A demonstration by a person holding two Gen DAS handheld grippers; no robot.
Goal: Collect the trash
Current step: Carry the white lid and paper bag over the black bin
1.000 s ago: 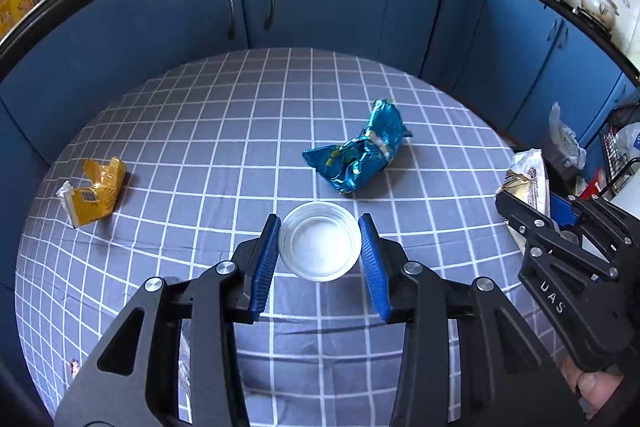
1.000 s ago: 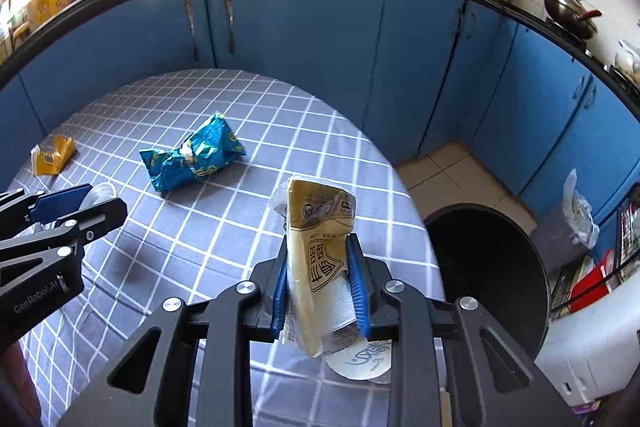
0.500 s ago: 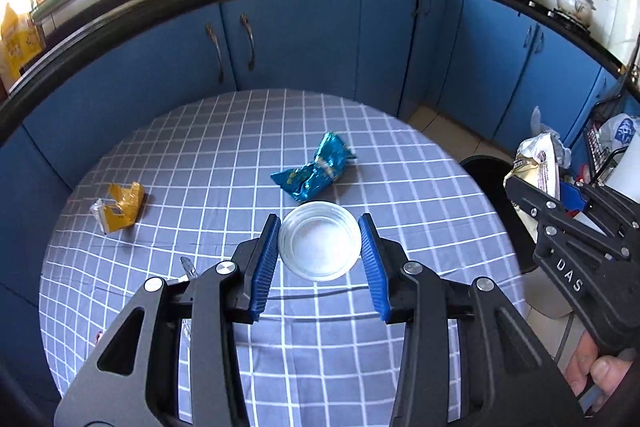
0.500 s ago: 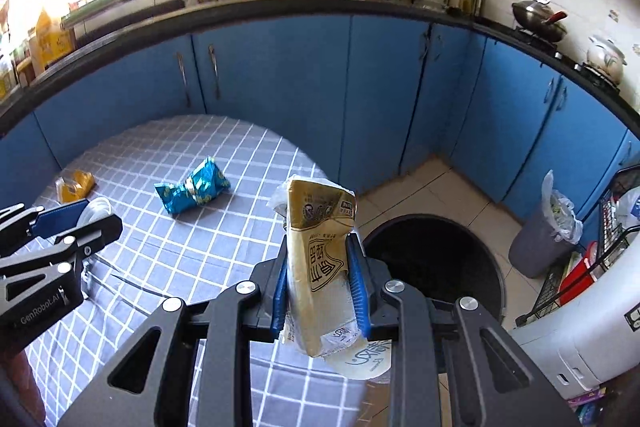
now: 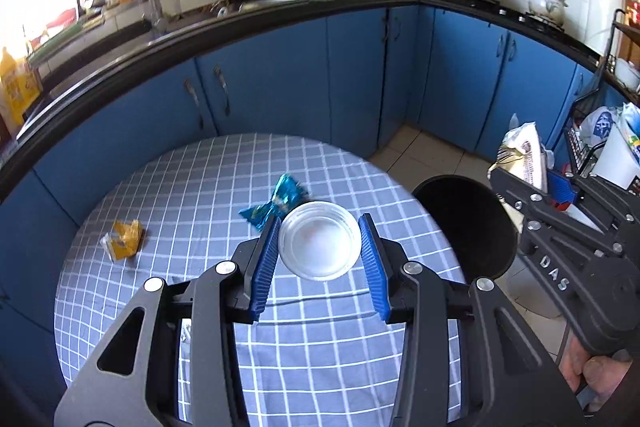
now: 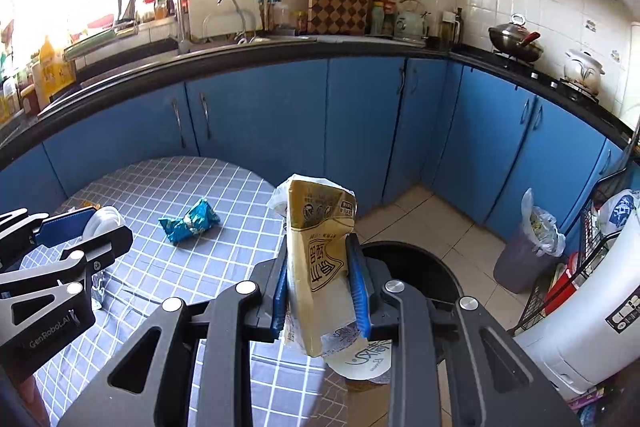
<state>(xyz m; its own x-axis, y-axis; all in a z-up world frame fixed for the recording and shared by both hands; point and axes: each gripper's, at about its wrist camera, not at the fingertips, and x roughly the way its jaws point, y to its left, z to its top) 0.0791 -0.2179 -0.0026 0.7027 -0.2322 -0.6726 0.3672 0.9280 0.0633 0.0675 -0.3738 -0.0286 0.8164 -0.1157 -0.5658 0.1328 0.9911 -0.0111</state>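
Observation:
My left gripper [image 5: 320, 251] is shut on a clear plastic cup [image 5: 319, 241], held high above the round checked table [image 5: 192, 187]. My right gripper [image 6: 320, 283] is shut on a tan and white snack wrapper [image 6: 320, 251], held near the rim of the black trash bin [image 6: 420, 267], which stands on the floor by the table's right edge [image 5: 468, 227]. A crumpled blue wrapper [image 5: 276, 201] and a yellow wrapper [image 5: 124, 239] lie on the table. The blue wrapper also shows in the right wrist view [image 6: 190, 221].
Blue kitchen cabinets [image 6: 360, 115] curve around behind the table. A small grey bin with a plastic bag [image 6: 528, 247] stands on the tiled floor at right. A wire rack and a white appliance [image 6: 580, 299] are at far right.
Both grippers have risen and pulled back with their loads. The table now looks smaller and farther, and the black bin has come into view beside it.

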